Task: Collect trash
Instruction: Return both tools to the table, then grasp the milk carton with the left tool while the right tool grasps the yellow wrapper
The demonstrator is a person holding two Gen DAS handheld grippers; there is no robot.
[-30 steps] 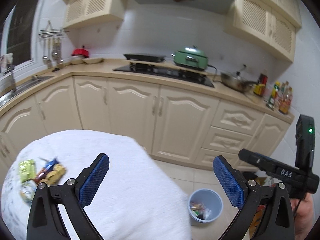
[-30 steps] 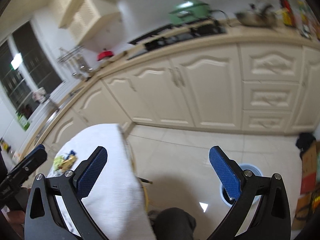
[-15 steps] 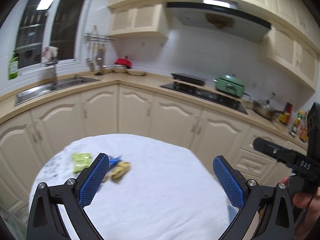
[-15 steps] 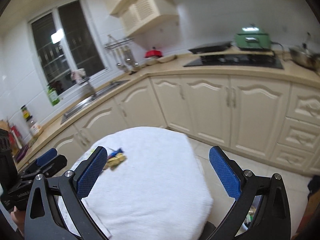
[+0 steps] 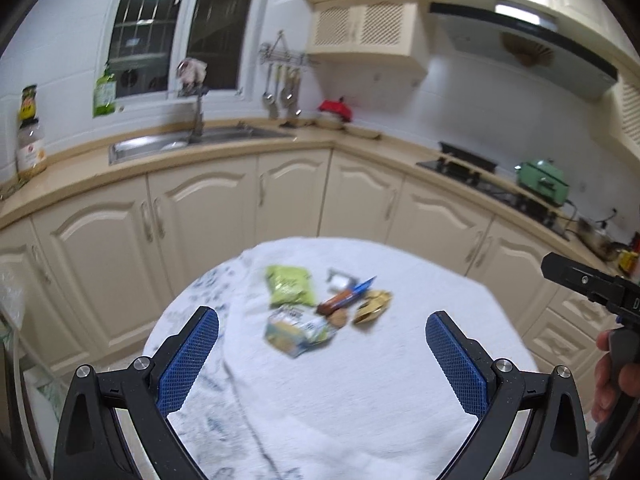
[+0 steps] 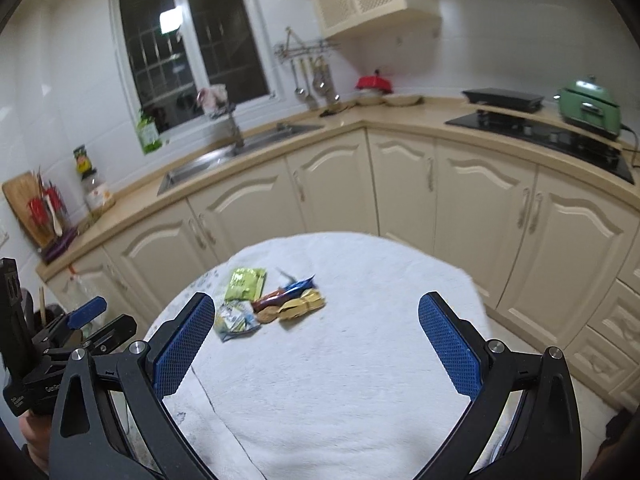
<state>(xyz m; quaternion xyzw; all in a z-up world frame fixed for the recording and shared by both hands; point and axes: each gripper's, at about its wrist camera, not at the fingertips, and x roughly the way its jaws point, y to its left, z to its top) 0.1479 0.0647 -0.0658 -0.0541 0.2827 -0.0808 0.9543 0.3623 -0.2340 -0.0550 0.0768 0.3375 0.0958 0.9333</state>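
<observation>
Several pieces of trash lie together on a round table with a white cloth [image 5: 360, 392] [image 6: 360, 360]: a green packet [image 5: 289, 285] [image 6: 245, 283], a pale blue-yellow packet [image 5: 296, 331] [image 6: 234, 320], a brown and blue bar wrapper [image 5: 346, 299] [image 6: 285, 292], and a yellow wrapper [image 5: 372, 307] [image 6: 301, 305]. My left gripper [image 5: 322, 364] is open and empty, held above the table's near side. My right gripper [image 6: 316, 348] is open and empty, also short of the trash. No trash bin shows in either view.
Cream kitchen cabinets [image 5: 224, 216] wrap round behind the table, with a sink [image 5: 188, 144], a stove [image 6: 536, 128] and a green cooker [image 6: 588, 106] on the counter. The other gripper shows at the right edge [image 5: 592, 284] and at the left edge [image 6: 68, 332].
Both views have swung left from the floor and blue bin to the table; the trash now sits near the middle between the fingers. Both grippers have stayed open.
</observation>
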